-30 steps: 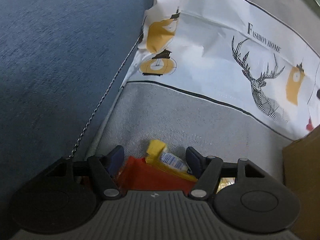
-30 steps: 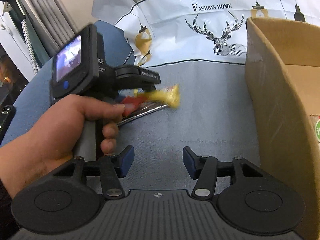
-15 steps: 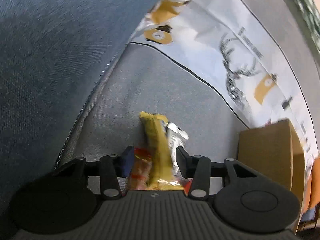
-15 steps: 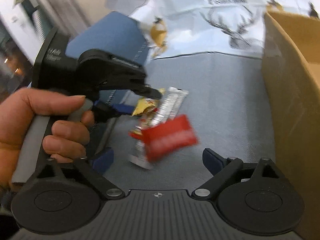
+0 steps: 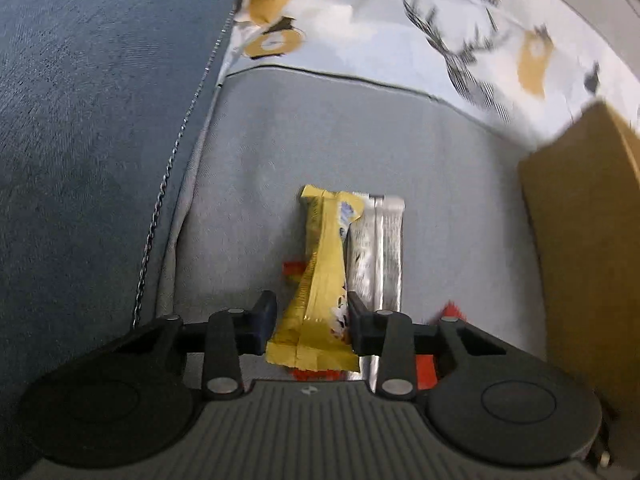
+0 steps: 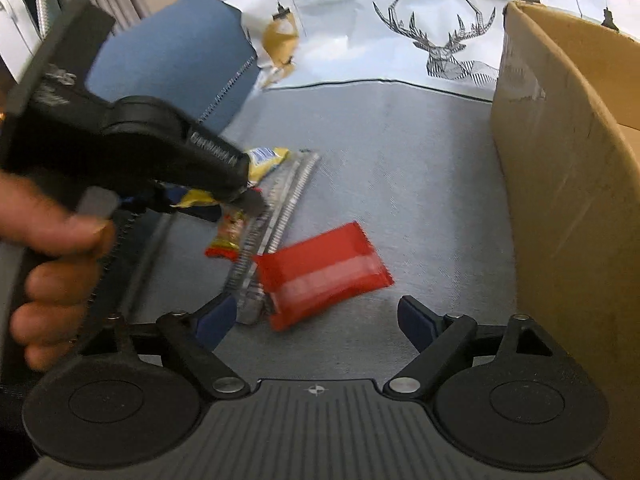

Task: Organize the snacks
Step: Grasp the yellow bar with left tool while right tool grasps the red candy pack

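My left gripper [image 5: 312, 322] is shut on a yellow snack bar [image 5: 320, 264], which points forward over the grey cloth. A silver packet [image 5: 380, 256] lies right beside it, and a red packet [image 5: 450, 312] peeks out under the right finger. In the right wrist view the left gripper [image 6: 224, 196] holds the yellow bar [image 6: 264, 160] above the silver packet [image 6: 276, 216], a small orange-red packet [image 6: 228, 236] and a red packet [image 6: 324, 272]. My right gripper [image 6: 316, 316] is open and empty, just above the red packet.
An open cardboard box [image 6: 568, 168] stands on the right; it also shows in the left wrist view [image 5: 588, 240]. A blue cushion [image 5: 88, 120] lies on the left. A white deer-print cloth [image 6: 400, 32] covers the back.
My left gripper has closed tighter on the yellow bar and swung toward the box. The red packet now lies on the cloth in front of my right gripper, whose jaws have opened wider.
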`<state>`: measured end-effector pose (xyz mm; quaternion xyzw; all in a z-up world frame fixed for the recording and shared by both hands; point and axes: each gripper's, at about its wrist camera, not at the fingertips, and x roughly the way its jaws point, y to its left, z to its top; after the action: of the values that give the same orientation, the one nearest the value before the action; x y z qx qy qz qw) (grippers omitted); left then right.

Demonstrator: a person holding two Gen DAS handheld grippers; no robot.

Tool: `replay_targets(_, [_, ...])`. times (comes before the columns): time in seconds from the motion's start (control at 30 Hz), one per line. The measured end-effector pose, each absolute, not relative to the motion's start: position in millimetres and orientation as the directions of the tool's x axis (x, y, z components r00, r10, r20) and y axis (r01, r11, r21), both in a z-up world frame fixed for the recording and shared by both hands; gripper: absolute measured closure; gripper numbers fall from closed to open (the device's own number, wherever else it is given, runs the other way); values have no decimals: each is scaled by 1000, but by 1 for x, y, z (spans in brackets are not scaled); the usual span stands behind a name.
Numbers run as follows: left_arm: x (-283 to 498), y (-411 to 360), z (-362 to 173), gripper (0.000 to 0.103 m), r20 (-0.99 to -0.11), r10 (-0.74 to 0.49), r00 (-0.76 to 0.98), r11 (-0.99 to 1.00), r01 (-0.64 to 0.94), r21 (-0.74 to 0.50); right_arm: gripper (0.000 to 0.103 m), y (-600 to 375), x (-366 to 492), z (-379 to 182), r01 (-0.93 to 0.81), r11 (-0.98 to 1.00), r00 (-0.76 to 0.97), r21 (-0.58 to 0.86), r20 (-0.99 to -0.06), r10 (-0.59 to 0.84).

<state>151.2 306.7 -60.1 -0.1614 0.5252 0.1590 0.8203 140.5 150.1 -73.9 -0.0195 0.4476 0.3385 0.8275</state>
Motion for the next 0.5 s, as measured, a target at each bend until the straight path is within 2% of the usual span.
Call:
replay_targets(0.17, [133,284,-61,67,-920,161,356,934,-356,26,14,156,145,-86,-590,769,366,245,-768,525])
replay_targets(0.27, [121,283,-57,68,-913,159,375,926,-378,6,12,165,145,-93,-617,763,384,191,-773,504])
replay_targets(0.33, [113,289,-50,68,-900,161,406,908,-418,-26,19,172,139,-95,-655,746,411,124,-770,488])
replay_targets(0.4, [102,294,-46,68,-893,143,427,889,-452,-73,41,177,132,-95,-686,723,429,84,-755,495])
replay_targets(0.5, [90,295,-45,68,-897,95,432,878,-461,-129,51,175,127,-92,-715,693,414,88,-746,522])
